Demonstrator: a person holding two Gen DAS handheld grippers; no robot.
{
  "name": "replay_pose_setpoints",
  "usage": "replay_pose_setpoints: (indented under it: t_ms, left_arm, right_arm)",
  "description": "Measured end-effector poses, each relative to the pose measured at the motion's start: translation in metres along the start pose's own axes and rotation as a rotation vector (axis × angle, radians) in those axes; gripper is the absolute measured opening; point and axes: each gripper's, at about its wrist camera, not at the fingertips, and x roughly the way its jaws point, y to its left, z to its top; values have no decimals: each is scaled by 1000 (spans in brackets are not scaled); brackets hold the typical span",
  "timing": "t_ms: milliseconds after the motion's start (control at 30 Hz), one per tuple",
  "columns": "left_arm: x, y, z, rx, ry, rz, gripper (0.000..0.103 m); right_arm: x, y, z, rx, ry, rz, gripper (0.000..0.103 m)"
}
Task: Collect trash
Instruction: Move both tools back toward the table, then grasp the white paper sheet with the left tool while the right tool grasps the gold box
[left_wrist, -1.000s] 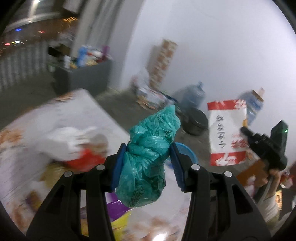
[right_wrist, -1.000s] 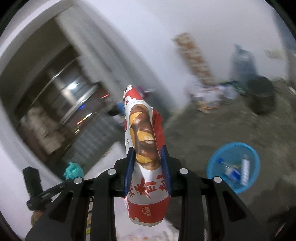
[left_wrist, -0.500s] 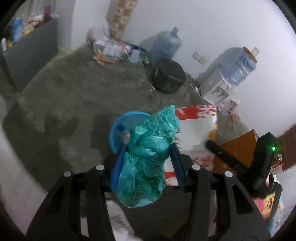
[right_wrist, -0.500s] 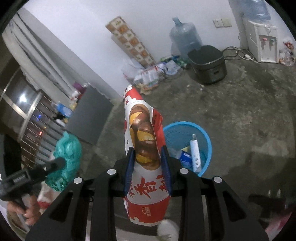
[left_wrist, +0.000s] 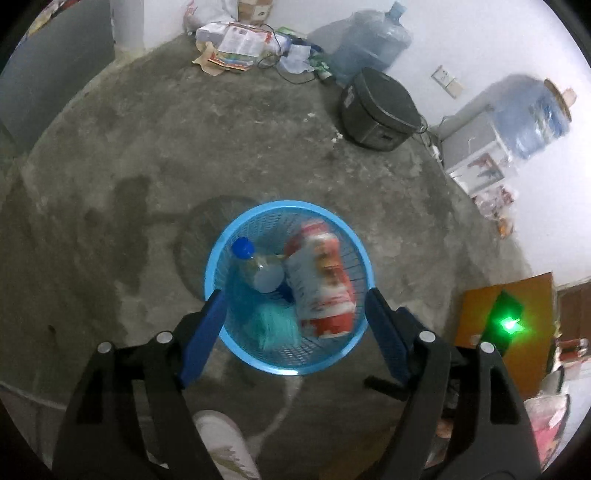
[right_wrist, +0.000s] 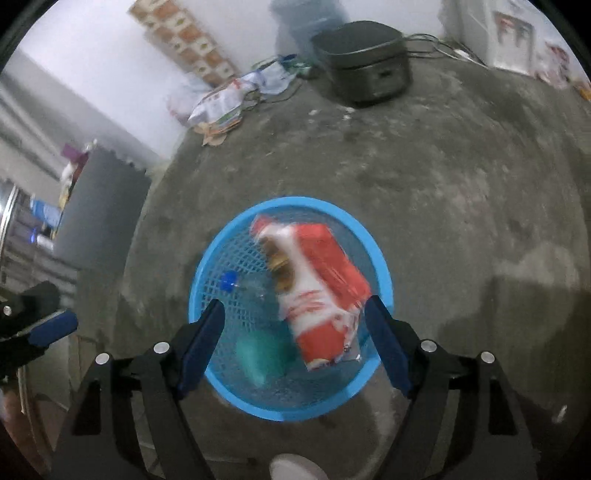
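A round blue mesh basket (left_wrist: 364, 258) (right_wrist: 382, 266) stands on the concrete floor, directly below both grippers. Inside it, a red and white snack bag (left_wrist: 321, 280) (right_wrist: 317, 291), blurred by motion, and a teal plastic bag (left_wrist: 275, 325) (right_wrist: 258, 354), also blurred, lie beside a clear bottle with a blue cap (left_wrist: 251, 262) (right_wrist: 229, 280). My left gripper (left_wrist: 293, 317) is open and empty above the basket. My right gripper (right_wrist: 293, 325) is open and empty above it too. The left gripper's blue pad shows at the right wrist view's left edge (right_wrist: 51, 326).
A dark rice cooker (left_wrist: 380, 110) (right_wrist: 364, 59) sits on the floor by the far wall, with a water jug (left_wrist: 369, 40), loose papers and packets (left_wrist: 240, 40) (right_wrist: 221, 103). A water dispenser (left_wrist: 517, 125) stands right. A grey cabinet (right_wrist: 99, 206) is at left.
Both grippers have swung down over the basket and opened. The teal bag has left the left gripper and the snack bag has left the right one; both are now in the basket.
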Motion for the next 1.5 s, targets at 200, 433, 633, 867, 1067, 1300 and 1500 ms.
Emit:
replay_pose_setpoints:
  t_ms: [200, 433, 633, 867, 1067, 1300, 1500]
  left_arm:
    - [-43, -2, -4, 28, -78, -9, 72]
    - [-132, -13, -23, 54, -210, -19, 72]
    - [-226, -2, -60, 51, -319, -6, 72]
    - [-336, 35, -131, 52, -460, 50, 72]
    - [-405, 81, -214, 11, -562, 149, 74]
    - [-462, 158, -315, -176, -655, 306, 74]
    - [-479, 211, -382, -334, -686, 372, 74]
  right_arm:
    - [-20, -14, -6, 51, -39, 13, 76]
    - [-72, 9, -10, 12, -108, 33, 76]
    - [-127, 56, -24, -125, -162, 48, 76]
    - [-201, 113, -55, -285, -218, 149, 76]
    - [-237, 151, -87, -396, -173, 267, 76]
    - [-258, 192, -124, -510, -101, 391, 76]
    - [-264, 245, -157, -626, -32, 472, 76]
